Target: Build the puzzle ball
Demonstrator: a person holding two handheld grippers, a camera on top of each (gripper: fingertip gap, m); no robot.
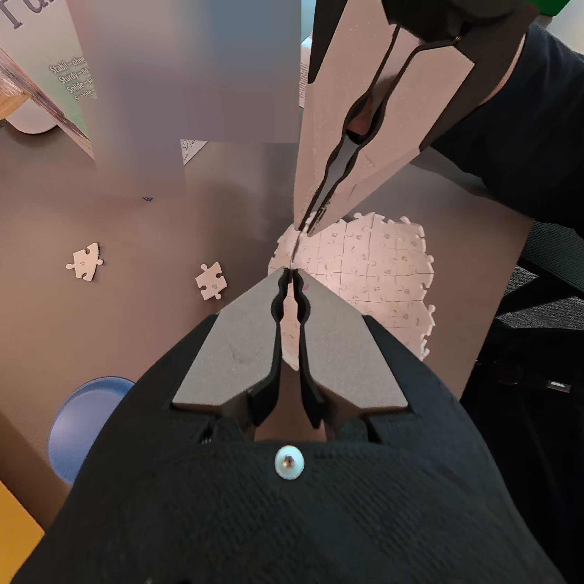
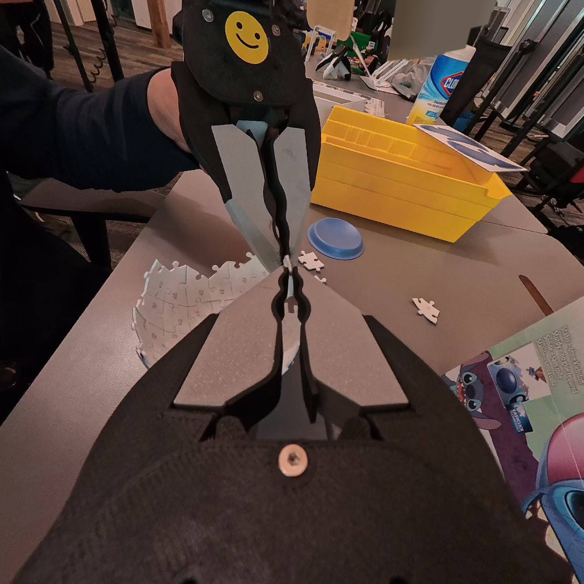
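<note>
The half-built puzzle ball (image 1: 373, 271) is a white bowl-shaped shell of joined pieces, open side up, near the table's edge; it also shows in the right wrist view (image 2: 177, 303). My left gripper (image 1: 289, 272) is shut on the shell's rim. My right gripper (image 2: 288, 271) is shut on a thin, edge-on puzzle piece (image 2: 289, 292) at that rim. The two grippers meet tip to tip: the right gripper (image 1: 303, 229) comes in from above, and the left gripper (image 2: 286, 257) faces it. Loose white pieces (image 1: 211, 281) (image 1: 83, 262) lie on the grey table (image 1: 142, 316).
A blue disc (image 2: 335, 238) sits behind the grippers, with a yellow bin (image 2: 395, 189) farther back. The puzzle box (image 2: 521, 410) lies at the right. Two loose pieces (image 2: 311, 260) (image 2: 426, 310) lie between them. A person's dark sleeve (image 2: 79, 132) is at the left. My two grippers' fingertips are within a few centimetres of each other. The blue disc (image 2: 335, 238) is about equally far from each gripper, around 20 cm.
</note>
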